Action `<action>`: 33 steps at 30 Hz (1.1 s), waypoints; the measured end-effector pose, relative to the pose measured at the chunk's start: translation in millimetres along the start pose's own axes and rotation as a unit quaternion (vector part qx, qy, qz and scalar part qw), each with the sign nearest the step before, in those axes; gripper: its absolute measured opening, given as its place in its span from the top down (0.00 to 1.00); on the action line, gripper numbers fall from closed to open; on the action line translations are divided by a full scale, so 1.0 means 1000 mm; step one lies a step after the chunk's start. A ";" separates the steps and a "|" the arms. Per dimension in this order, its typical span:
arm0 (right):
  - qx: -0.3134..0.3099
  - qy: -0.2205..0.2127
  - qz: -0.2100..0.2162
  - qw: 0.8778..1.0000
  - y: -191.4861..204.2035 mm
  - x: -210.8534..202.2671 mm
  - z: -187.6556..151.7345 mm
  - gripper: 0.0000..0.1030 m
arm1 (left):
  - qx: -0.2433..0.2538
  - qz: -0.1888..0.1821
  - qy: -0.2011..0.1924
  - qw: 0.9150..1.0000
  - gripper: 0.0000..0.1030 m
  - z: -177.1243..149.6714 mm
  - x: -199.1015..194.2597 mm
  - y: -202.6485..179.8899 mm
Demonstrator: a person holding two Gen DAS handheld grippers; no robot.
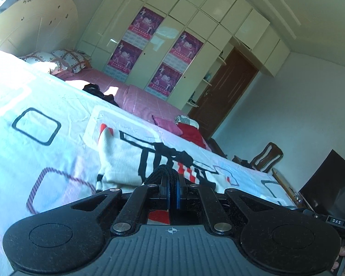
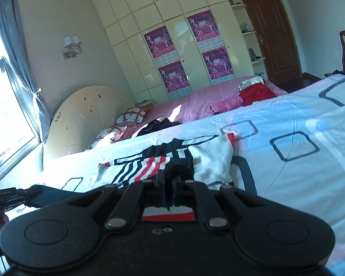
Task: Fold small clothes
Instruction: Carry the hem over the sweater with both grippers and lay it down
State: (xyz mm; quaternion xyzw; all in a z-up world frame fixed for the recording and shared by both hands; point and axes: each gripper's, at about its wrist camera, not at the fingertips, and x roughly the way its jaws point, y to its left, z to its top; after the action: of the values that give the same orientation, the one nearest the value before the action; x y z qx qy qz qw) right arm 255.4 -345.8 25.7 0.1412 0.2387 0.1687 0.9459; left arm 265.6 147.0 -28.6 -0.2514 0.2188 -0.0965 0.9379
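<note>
Both grippers, left [image 1: 172, 181] and right [image 2: 174, 174], are clenched on the near black hem of a white, red and black striped top [image 1: 126, 161], lying spread on the bed [image 1: 46, 92]. Folding looks barely begun. More clothes [image 2: 255, 94] wait on the far pink sheet. Nothing blocks the fold.

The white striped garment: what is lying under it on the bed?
Under the white striped garment lies the pale bedcover with square outlines. Both grippers, left and right, pinch its near edge. Anything beneath its middle is covered.
</note>
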 end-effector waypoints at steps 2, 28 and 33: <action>-0.011 0.002 0.003 1.000 -0.003 0.017 0.014 0.94 | 0.011 0.003 0.000 1.000 0.96 0.015 0.018 -0.004; 0.054 0.097 0.029 0.993 -0.103 0.293 0.080 0.94 | -0.028 0.093 0.101 0.990 0.96 0.080 0.276 0.064; 0.067 0.104 0.021 0.992 -0.115 0.318 0.081 0.94 | -0.048 0.100 0.096 0.989 0.96 0.081 0.300 0.071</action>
State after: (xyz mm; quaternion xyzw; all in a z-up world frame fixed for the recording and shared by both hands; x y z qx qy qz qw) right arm 588.7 -341.8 -74.1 0.1906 0.3437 0.1856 0.9006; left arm 573.8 155.2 -110.5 -0.2625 0.3360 -0.0156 0.9044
